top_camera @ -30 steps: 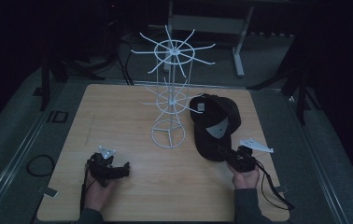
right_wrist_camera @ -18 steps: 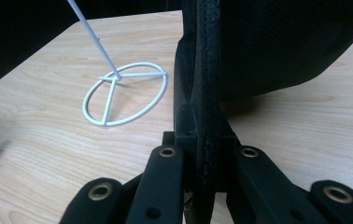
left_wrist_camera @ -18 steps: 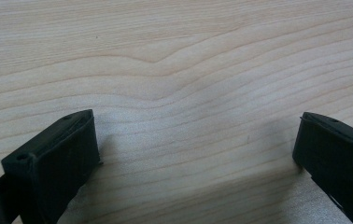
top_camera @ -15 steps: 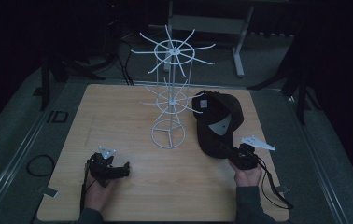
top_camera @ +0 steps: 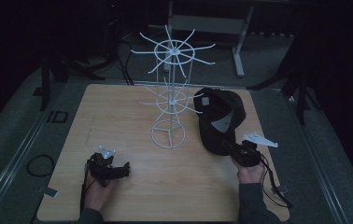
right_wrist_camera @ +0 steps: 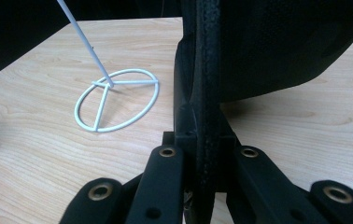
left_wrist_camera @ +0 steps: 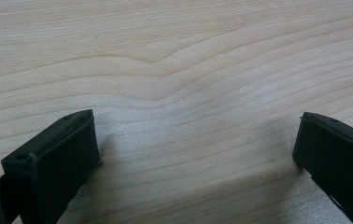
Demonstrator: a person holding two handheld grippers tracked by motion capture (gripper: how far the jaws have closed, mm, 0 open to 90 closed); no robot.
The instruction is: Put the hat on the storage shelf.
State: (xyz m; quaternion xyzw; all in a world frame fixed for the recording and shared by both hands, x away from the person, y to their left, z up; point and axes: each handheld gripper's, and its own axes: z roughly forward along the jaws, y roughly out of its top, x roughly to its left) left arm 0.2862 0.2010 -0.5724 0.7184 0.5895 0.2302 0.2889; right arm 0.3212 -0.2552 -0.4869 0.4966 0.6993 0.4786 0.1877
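Wooden counter (top_camera: 118, 116) carries all items under inspection. White wire rack (top_camera: 171, 93) stands upright near the counter's centre, its ring base (right_wrist_camera: 117, 99) flat on the wood and two tiers of spokes above it. Black cap (top_camera: 219, 116) sits at 3 o'clock from the rack base, just beside it, its crown toward the far edge and its brim toward the person; the crown lies close to the lower spokes, contact there not determinable. Right tongs (top_camera: 230, 148), at 5 o'clock from the rack base, are clamped on the cap's brim: the right gripper view shows the brim edge (right_wrist_camera: 202, 116) standing on end between the two black jaws, pressed from both sides. Left tongs (top_camera: 124, 169), at 7 o'clock from the rack base and well apart from the cap, rest low over the counter; the left gripper view shows their jaws wide apart with bare wood between them.
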